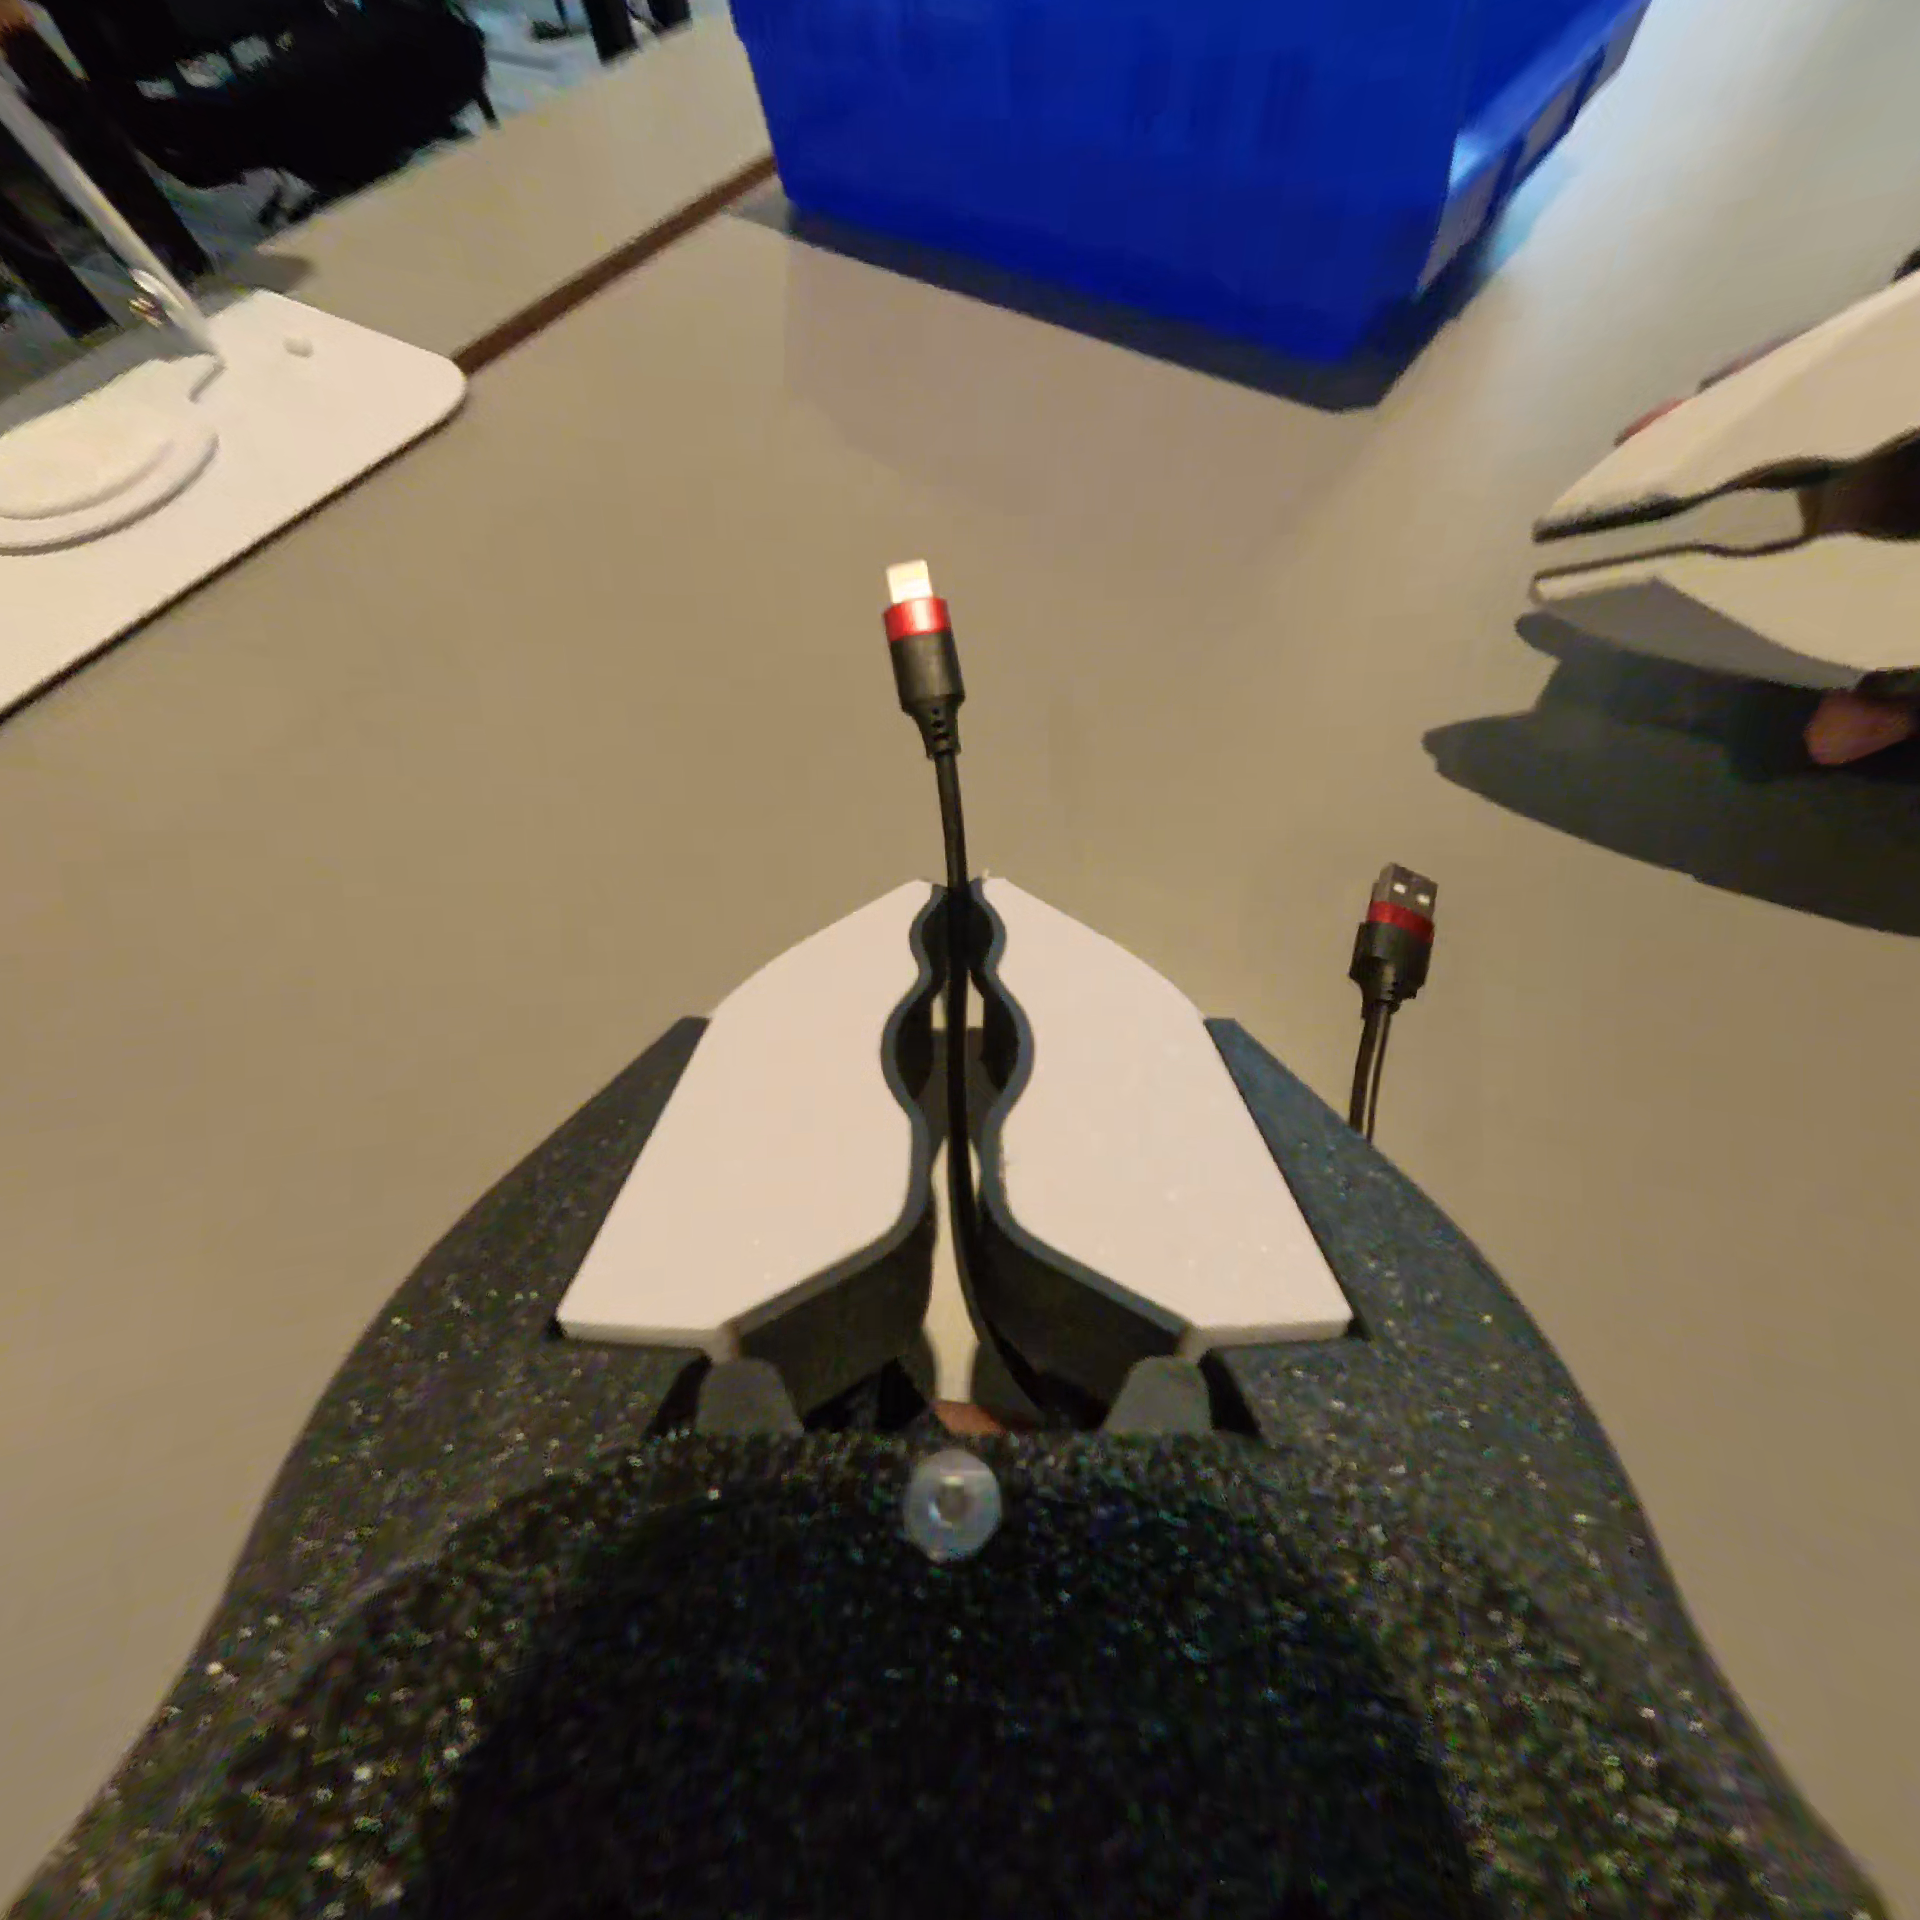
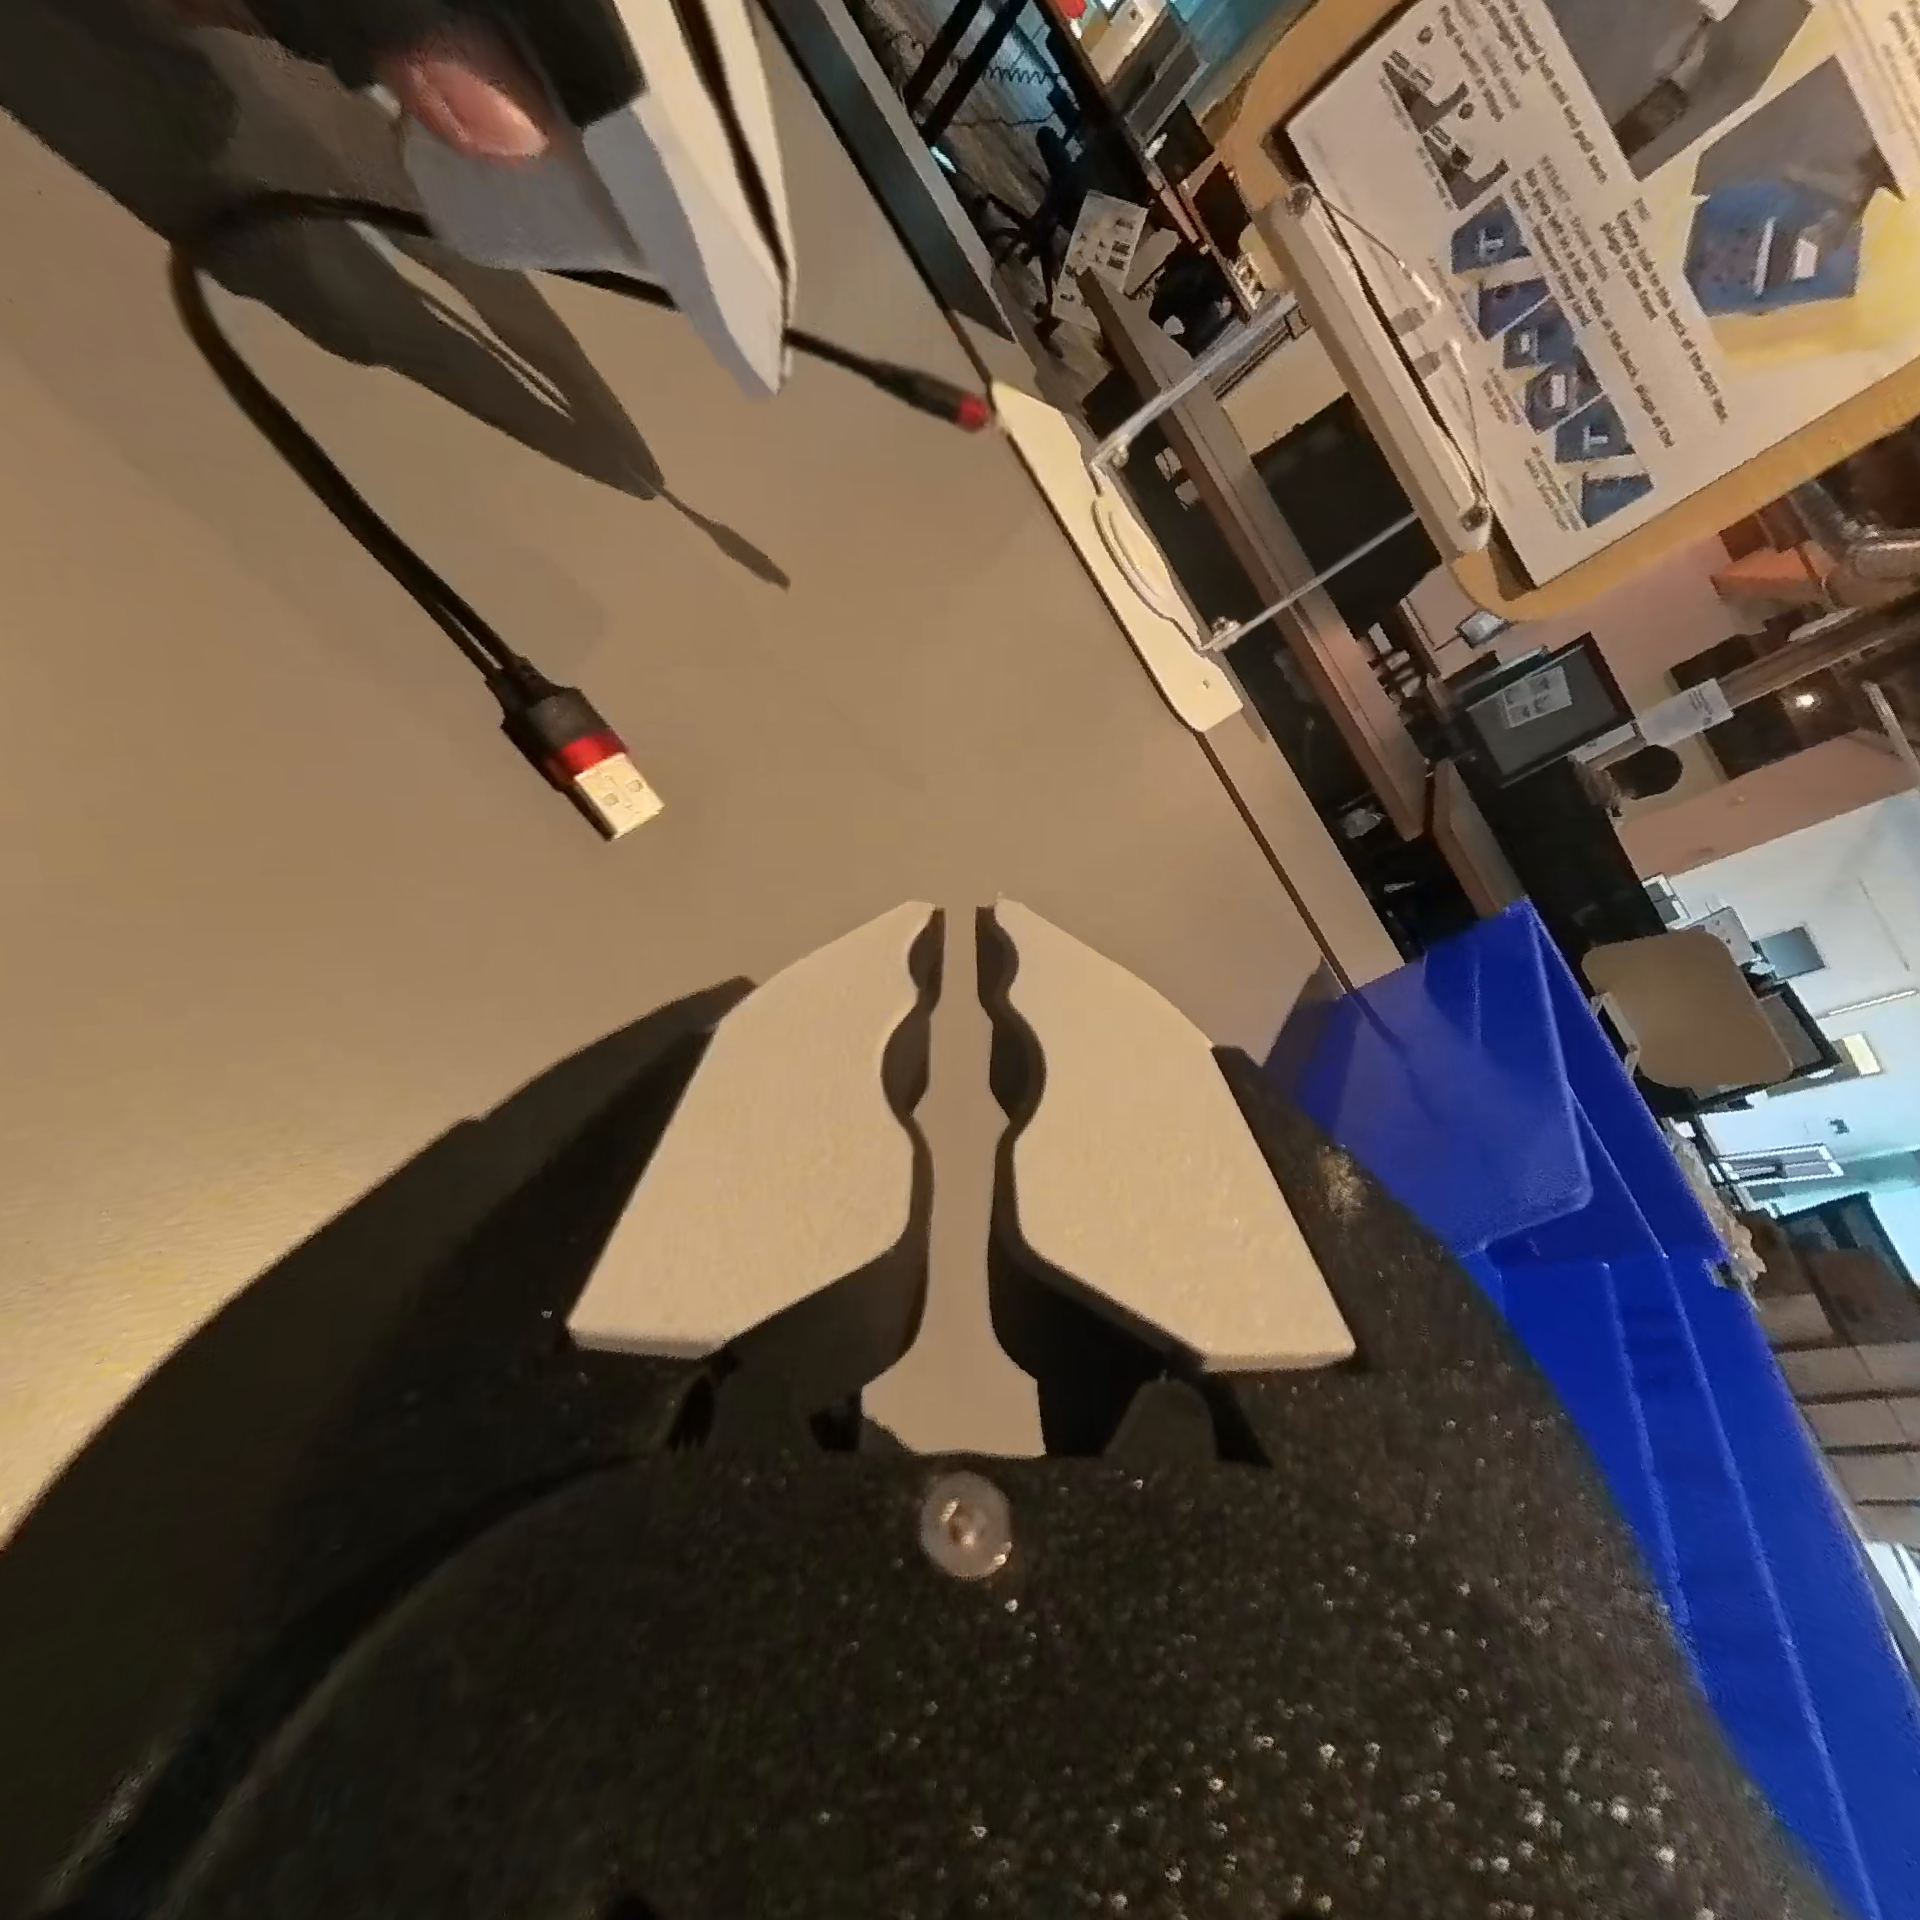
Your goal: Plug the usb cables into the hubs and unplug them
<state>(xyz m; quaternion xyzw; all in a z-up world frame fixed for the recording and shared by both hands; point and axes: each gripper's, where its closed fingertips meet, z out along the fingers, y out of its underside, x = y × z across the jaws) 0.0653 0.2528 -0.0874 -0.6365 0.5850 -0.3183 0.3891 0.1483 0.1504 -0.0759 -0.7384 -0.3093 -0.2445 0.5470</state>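
The thin black cable (image 1: 951,821) with red-collared plugs is pinched between the tips of the left gripper (image 1: 954,891), its small flat silver plug (image 1: 910,584) standing out ahead of the pale fingers and clear of the grey tabletop (image 1: 520,831). The cable's other end, a rectangular USB plug with a red band (image 2: 590,758), lies on the table just to that gripper's right. The right gripper (image 2: 961,914) holds nothing; its fingers stand nearly together with only a thin slit between them. No hub shows in either view, so nothing looks plugged in yet and I judge the task barely started (the hubs may sit in the blue plastic bin (image 1: 1195,156), but its inside is hidden). The right wrist view alone shows a clear-armed stand on a white base (image 2: 1122,540) carrying an illustrated sheet (image 2: 1558,260); the left wrist view alone shows the cable running back between its fingers.
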